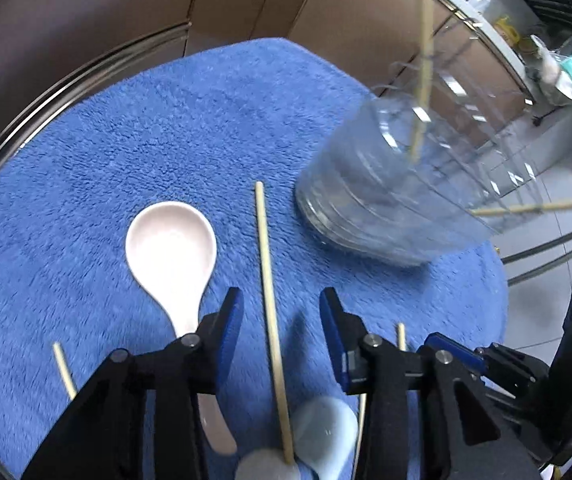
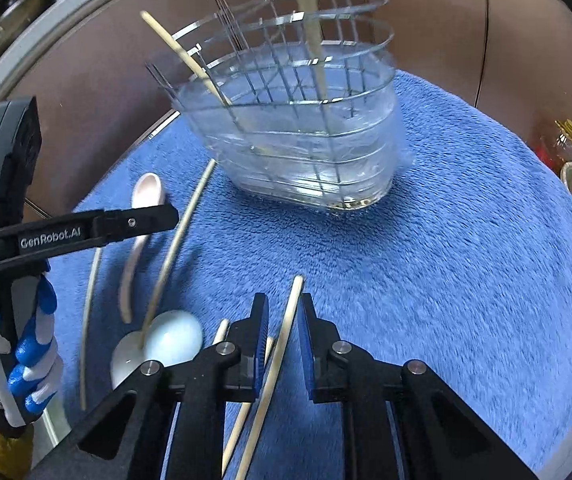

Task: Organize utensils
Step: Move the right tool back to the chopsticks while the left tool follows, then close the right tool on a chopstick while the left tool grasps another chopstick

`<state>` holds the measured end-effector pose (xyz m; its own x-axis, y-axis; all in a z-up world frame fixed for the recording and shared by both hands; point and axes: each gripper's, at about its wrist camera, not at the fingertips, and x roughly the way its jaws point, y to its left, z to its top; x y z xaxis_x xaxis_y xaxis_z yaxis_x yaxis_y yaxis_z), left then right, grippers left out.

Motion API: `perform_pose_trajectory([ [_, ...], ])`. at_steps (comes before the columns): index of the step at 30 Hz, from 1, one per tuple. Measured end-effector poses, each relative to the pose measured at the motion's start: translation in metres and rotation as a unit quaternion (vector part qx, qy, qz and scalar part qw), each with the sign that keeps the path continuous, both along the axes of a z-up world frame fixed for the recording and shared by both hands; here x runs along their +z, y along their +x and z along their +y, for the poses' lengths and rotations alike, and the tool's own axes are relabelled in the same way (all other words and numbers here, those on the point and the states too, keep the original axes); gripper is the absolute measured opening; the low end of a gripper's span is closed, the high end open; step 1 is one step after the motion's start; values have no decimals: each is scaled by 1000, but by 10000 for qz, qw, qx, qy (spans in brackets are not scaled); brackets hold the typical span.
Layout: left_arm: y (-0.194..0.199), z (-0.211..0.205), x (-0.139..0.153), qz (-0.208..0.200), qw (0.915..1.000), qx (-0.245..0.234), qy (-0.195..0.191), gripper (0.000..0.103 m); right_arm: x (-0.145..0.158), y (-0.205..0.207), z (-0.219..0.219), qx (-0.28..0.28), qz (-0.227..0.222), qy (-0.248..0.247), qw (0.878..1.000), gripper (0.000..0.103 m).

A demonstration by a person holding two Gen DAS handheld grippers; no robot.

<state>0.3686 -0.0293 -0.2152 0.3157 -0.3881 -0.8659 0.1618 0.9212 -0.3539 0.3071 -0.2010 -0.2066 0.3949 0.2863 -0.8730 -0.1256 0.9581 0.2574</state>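
Between my right gripper's (image 2: 282, 340) blue pads lies a bamboo chopstick (image 2: 282, 344); the gap is narrow, and the pads look close on the stick, though I cannot confirm firm contact. My left gripper (image 1: 282, 320) stands about half open, straddling a second chopstick (image 1: 268, 280) on the blue mat (image 1: 166, 140), not touching it.

Handling: I judge the chopsticks light, stiff, thin and prone to roll or pivot, so grip near mid-length, square across. The white ceramic spoon (image 1: 172, 248) and pale blue spoon (image 1: 325, 432) lie beside the left stick; I expect them heavier, glazed, slippery and chippable, so take the handle. The clear holder (image 2: 297, 140) at the mat's far side already contains upright chopsticks.
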Motion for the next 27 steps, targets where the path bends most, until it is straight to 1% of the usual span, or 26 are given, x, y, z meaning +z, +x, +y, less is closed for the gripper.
perform_pose_trajectory([
  [6, 11, -6, -12, 182, 9997, -43, 155, 28, -21, 11, 6, 92, 266, -229, 9993, 12],
  [8, 13, -10, -13, 155, 9996, -49, 219, 27, -21, 10, 7, 91, 244, -261, 9993, 10],
  [10, 13, -14, -13, 143, 9993, -9, 339, 19, -21, 9, 8, 99, 230, -321, 9992, 9],
  [11, 14, -15, -13, 146, 9992, 5, 379, 12, -21, 8, 8, 108, 216, -346, 9991, 9],
  [15, 14, -18, -14, 145, 9988, 125, 458, 5, -23, 6, 9, 110, 180, -359, 9991, 9],
  [18, 13, -17, -14, 123, 9992, 235, 295, 5, -23, 8, 11, 64, 161, -200, 9996, 7],
  [22, 3, -9, -4, -88, 9995, 310, -9, 5, -12, 0, 2, -10, 12, -63, 10000, 6],
  [24, -4, -3, 7, -306, 9986, 319, -299, 5, -3, -8, -3, -12, -161, 29, 9999, 6],
  [27, -21, 5, 30, -751, 9954, 312, -515, 5, 14, -21, -11, -29, -421, 98, 9991, 6],
])
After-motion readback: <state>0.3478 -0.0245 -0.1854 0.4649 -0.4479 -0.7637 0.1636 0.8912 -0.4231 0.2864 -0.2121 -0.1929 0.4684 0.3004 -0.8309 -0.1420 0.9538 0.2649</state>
